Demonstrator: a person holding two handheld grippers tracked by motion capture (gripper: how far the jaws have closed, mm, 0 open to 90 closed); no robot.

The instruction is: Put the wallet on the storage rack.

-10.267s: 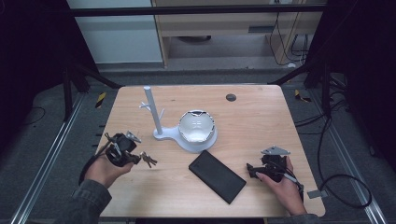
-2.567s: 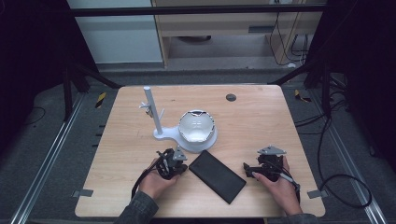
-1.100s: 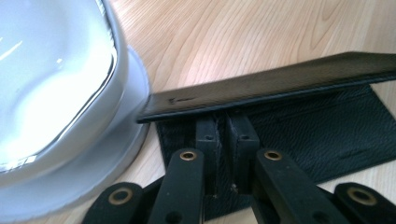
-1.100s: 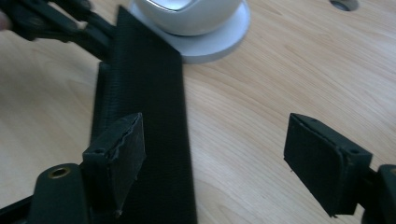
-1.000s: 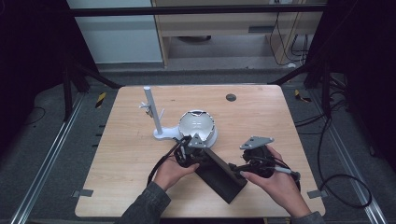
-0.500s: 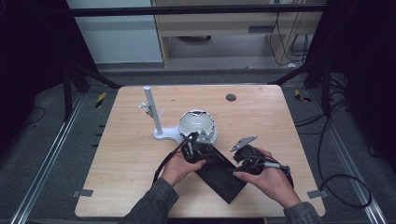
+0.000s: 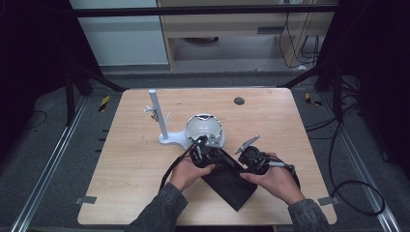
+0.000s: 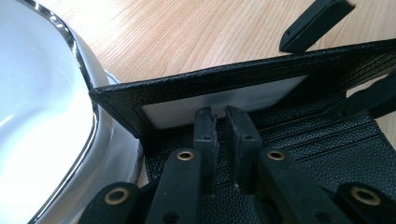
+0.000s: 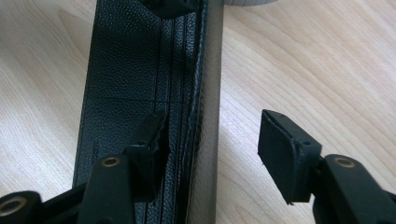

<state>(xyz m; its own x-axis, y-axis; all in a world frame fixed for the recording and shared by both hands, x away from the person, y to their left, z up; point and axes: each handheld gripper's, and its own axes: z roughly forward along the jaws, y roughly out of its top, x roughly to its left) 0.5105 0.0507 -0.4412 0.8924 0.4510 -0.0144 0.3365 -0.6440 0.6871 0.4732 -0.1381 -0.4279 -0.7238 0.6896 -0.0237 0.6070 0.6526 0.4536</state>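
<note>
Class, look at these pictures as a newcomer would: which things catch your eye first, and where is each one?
First comes the black wallet, lying open at the near middle of the wooden table, with both hands working on it. The left gripper has its jaws closed at the wallet's raised flap, while the right gripper straddles the flap's edge, its jaws just closing. Behind them sits a shiny white bowl beside a white post stand.
</note>
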